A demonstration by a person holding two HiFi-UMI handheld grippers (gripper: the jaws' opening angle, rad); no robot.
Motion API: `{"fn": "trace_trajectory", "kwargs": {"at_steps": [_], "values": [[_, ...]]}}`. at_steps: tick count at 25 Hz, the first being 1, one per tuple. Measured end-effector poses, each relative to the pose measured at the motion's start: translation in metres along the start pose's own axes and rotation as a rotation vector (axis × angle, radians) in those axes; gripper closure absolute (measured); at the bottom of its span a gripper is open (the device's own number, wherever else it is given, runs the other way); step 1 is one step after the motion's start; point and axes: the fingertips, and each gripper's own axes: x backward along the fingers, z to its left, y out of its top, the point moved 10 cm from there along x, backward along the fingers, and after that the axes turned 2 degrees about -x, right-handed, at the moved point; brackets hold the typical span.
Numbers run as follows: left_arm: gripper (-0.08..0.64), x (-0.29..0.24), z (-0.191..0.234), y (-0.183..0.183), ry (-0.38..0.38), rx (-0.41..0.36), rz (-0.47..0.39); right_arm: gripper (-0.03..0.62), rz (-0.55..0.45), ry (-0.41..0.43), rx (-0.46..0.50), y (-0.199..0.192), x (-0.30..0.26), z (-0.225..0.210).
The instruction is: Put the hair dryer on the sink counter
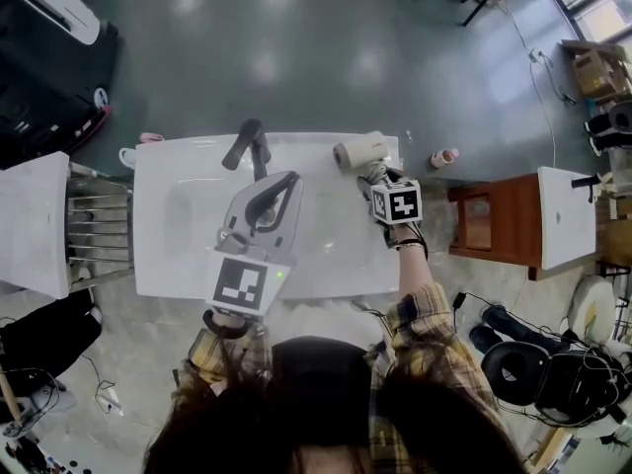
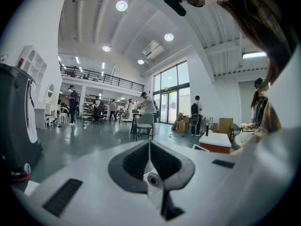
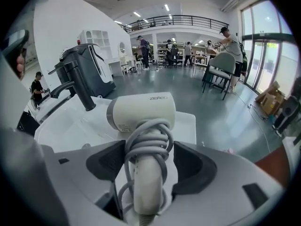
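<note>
A white hair dryer (image 1: 360, 152) with its grey cord wound round the handle lies on the white sink counter (image 1: 326, 255) near the back right corner. In the right gripper view the hair dryer (image 3: 141, 112) has its handle between the jaws of my right gripper (image 3: 148, 161). The jaws stand wide, and their dark pads sit just off the cord on either side. My right gripper (image 1: 380, 178) is low at the counter (image 3: 70, 131). My left gripper (image 1: 281, 181) hovers over the basin with nothing in it. The left gripper (image 2: 149, 157) is shut and aimed out at the room.
A black faucet (image 1: 247, 146) rises at the back of the basin, left of the dryer. A brown wooden stand (image 1: 499, 220) is right of the counter, with a pink bottle (image 1: 444, 156) on the floor behind. Another white unit (image 1: 35, 220) stands at the left.
</note>
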Motion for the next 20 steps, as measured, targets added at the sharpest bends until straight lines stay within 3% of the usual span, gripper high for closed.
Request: {"fn": "trace_trajectory", "kwargs": {"at_steps": [7,11,16,20], "values": [[0.535,-0.002,0.001,0.010,-0.001,-0.018,-0.024,0.281,-0.071,0.010,0.050,0.015,0.026,0.004],[0.536,-0.002,0.002,0.014,0.009,-0.023,-0.037,0.281,-0.171,0.029,0.047,0.030,0.053,0.013],[0.536,-0.001,0.002,0.017,0.013,-0.054,-0.052,0.281,-0.263,0.140,0.044,0.056,0.085,0.030],[0.536,0.002,0.002,0.025,0.031,-0.053,-0.063,0.282,-0.363,0.214,0.100,0.086,0.112,0.053]]}}
